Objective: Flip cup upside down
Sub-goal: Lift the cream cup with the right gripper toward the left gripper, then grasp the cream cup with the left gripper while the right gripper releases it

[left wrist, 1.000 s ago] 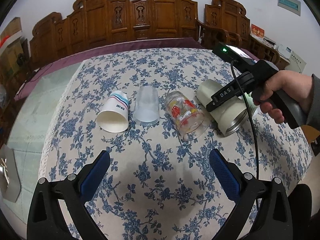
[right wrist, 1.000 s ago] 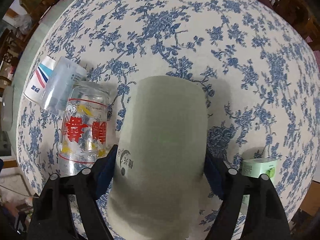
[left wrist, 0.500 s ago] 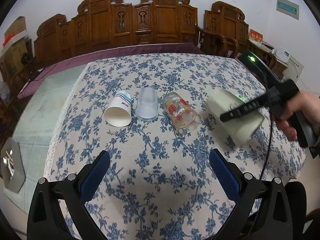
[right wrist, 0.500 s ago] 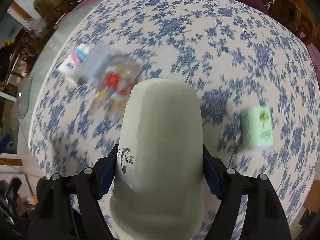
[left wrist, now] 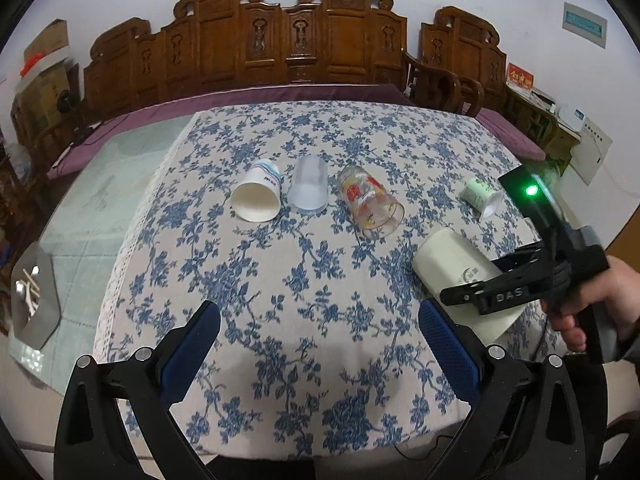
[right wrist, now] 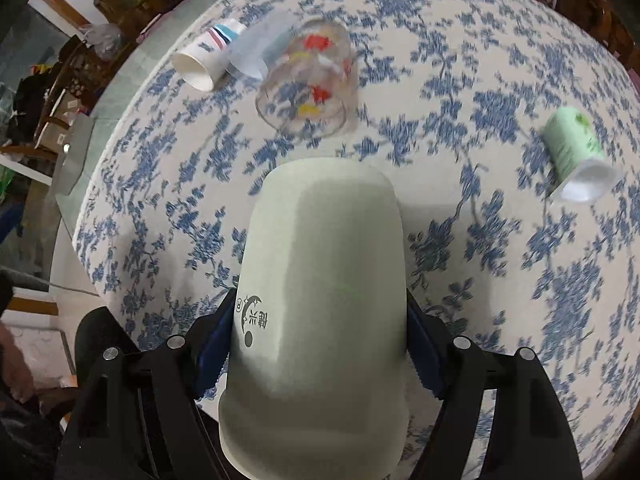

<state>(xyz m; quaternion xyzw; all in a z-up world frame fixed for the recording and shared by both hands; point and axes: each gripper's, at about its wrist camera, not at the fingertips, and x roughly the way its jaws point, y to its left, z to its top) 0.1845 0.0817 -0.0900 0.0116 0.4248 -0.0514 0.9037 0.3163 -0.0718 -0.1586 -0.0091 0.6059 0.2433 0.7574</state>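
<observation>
My right gripper (right wrist: 320,344) is shut on a pale cream cup (right wrist: 324,280) and holds it tilted above the table's front right part, base pointing away from the gripper; it also shows in the left wrist view (left wrist: 460,276). My left gripper (left wrist: 320,344) is open and empty above the near table edge. A white paper cup (left wrist: 258,196), a frosted plastic cup (left wrist: 309,190) and a printed glass (left wrist: 370,202) lie on their sides in a row mid-table.
A small green cup (left wrist: 480,194) lies on its side at the right. The floral tablecloth (left wrist: 320,280) covers the table. Carved wooden chairs (left wrist: 296,44) stand behind it. A hand (left wrist: 592,304) holds the right gripper.
The right gripper lifted the cream cup off the table, carried it toward the front right and turned it. The left gripper pulled back and rose a little, staying open.
</observation>
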